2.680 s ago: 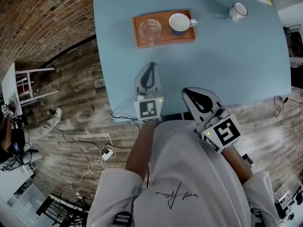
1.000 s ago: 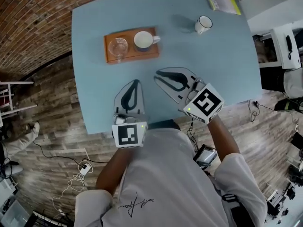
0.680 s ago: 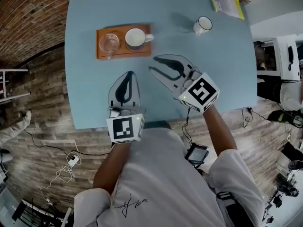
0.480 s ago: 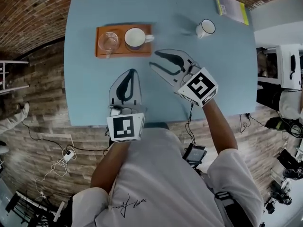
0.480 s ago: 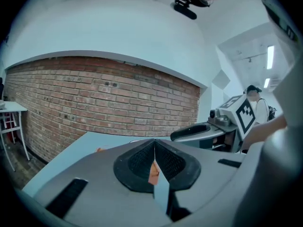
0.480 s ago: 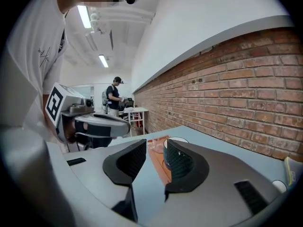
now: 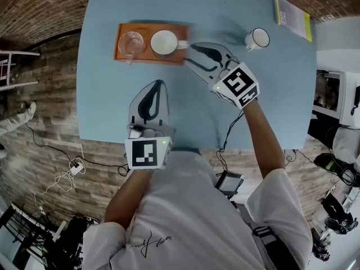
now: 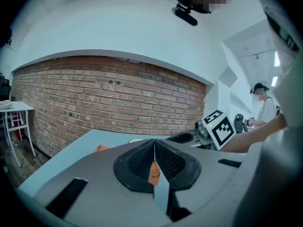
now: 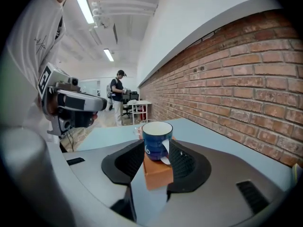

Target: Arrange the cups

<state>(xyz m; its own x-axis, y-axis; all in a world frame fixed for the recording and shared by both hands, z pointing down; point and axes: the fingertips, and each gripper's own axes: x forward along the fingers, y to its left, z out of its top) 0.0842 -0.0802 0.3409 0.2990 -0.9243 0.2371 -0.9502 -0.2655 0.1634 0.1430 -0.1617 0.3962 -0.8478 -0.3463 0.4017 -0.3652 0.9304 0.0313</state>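
the head view looks down on the whole light blue tabletop (image 7: pixel 112 106). an orange tray (image 7: pixel 151 59) lies near its far edge, and on it a clear glass (image 7: pixel 131 41) stands at the left and a blue cup (image 7: pixel 165 43) at the right. the cup's white handle points toward the right tool (image 7: pixel 194 55). a white mug (image 7: pixel 257 39) stands alone, well apart to the right, and a booklet (image 7: pixel 292 17) lies at the far right corner. the left tool (image 7: pixel 152 94) is over the bare tabletop near the front edge.

only this view shows the mug and the booklet; neither tool view has them.

the right gripper view gives what the head view cannot: the jaws of the right tool (image 9: pixel 156 162) are spread wide and have just been opening. the blue cup (image 9: pixel 156 138) stands upright in the gap between them, on the end of the tray (image 9: pixel 157 174). the pads do not press on it. whether the tips reach the handle i cannot tell. the left tool (image 9: pixel 71 105) also shows at the left side here, and a person (image 9: pixel 116 96) stands far behind.

in the left gripper view the jaws of the left tool (image 8: pixel 154 150) are pressed together and pinch nothing. a small strip of the tray (image 8: pixel 153 174) shows through the seam. the brick wall (image 8: pixel 109 103) fills the background, and the marker cube (image 8: pixel 218 126) of the right tool is at the right.
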